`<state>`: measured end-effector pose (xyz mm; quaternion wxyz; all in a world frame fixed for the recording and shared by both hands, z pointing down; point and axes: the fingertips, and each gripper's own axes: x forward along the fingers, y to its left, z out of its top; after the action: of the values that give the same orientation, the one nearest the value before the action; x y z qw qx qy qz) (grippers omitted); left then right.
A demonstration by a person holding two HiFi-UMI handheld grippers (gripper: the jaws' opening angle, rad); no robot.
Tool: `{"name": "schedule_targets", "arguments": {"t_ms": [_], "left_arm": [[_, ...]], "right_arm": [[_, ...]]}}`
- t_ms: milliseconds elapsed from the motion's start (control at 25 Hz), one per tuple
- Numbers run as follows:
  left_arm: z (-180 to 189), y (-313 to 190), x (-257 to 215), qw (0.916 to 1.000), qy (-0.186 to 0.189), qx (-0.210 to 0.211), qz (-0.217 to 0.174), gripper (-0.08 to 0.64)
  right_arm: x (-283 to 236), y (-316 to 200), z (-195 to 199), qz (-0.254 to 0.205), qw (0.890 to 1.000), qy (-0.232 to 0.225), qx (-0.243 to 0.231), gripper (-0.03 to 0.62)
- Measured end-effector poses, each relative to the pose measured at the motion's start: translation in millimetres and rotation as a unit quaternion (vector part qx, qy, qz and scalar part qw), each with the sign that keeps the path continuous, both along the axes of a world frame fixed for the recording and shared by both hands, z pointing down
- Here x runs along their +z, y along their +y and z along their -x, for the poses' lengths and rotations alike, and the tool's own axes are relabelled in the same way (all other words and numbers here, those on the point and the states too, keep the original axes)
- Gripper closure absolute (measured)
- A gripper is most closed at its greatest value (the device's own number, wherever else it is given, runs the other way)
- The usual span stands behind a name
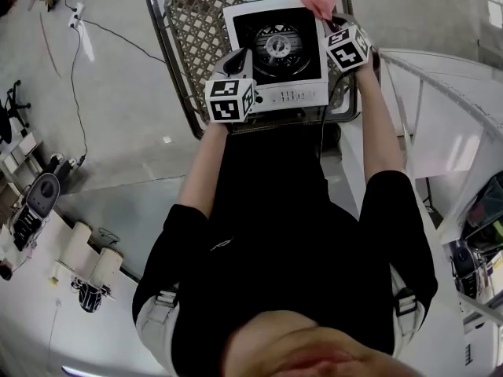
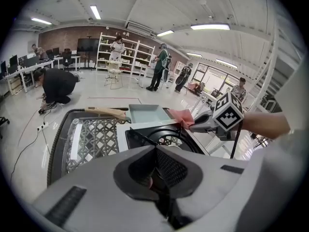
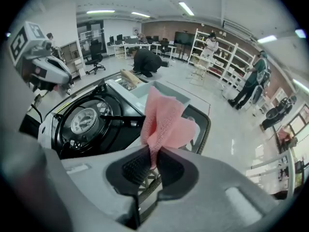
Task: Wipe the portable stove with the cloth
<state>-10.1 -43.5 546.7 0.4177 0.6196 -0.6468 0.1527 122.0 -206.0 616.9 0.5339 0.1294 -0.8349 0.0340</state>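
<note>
The white portable stove [image 1: 310, 75] with a black burner well stands on a small wicker-topped table [image 1: 196, 30]. My right gripper [image 1: 328, 20] is shut on a pink cloth [image 1: 317, 2] and holds it over the stove's far right corner. In the right gripper view the cloth [image 3: 161, 120] stands up from the pinched jaws [image 3: 153, 151], beside the burner [image 3: 84, 121]. My left gripper [image 1: 238, 56] sits at the stove's near left corner. Its jaws [image 2: 157, 151] look shut, above the stove [image 2: 145, 127]. From there I see the right gripper [image 2: 194, 126] and the cloth [image 2: 181, 116].
A pale square pan [image 2: 145, 114] with a wooden handle [image 2: 106, 111] lies on the table behind the stove. A white stair rail [image 1: 440, 85] runs along the right. A cable [image 1: 102, 34] trails over the floor at the left. Several people and shelves [image 2: 128, 57] stand far off.
</note>
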Motion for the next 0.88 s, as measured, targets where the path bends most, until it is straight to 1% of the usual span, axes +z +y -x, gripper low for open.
{"name": "schedule_targets", "arguments": {"t_ms": [160, 240, 360, 440, 520, 600, 680, 760, 880], "left_arm": [[2, 8, -3, 0.9999, 0.007, 0.013, -0.007, 0.56], [2, 14, -5, 0.9997, 0.011, 0.019, -0.01, 0.56], [6, 19, -10, 0.9994, 0.012, 0.024, -0.024, 0.56], [12, 20, -17, 0.9989, 0.008, 0.022, -0.041, 0.56], [20, 20, -28, 0.998, 0.002, 0.016, -0.061, 0.56], [26, 19, -41, 0.9965, -0.008, 0.016, -0.081, 0.56], [31, 19, -55, 0.9947, -0.018, 0.02, -0.099, 0.56], [33, 22, -69, 0.9927, -0.022, 0.026, -0.116, 0.56], [37, 31, -90, 0.9894, -0.024, 0.032, -0.139, 0.56]], "right_arm": [[0, 19, -8, -0.002, 1.0, 0.016, 0.009, 0.56], [-2, 27, -14, -0.002, 1.0, 0.019, 0.022, 0.561], [-13, 29, -22, -0.021, 0.998, 0.009, 0.063, 0.561], [-30, 26, -23, -0.043, 0.993, -0.018, 0.105, 0.563], [-54, 22, -24, -0.07, 0.984, -0.062, 0.155, 0.563], [-81, 21, -25, -0.095, 0.968, -0.107, 0.205, 0.565], [-107, 28, -23, -0.113, 0.953, -0.145, 0.24, 0.565], [-130, 45, -14, -0.129, 0.945, -0.171, 0.246, 0.566], [-157, 79, 9, -0.151, 0.937, -0.207, 0.239, 0.568]]}}
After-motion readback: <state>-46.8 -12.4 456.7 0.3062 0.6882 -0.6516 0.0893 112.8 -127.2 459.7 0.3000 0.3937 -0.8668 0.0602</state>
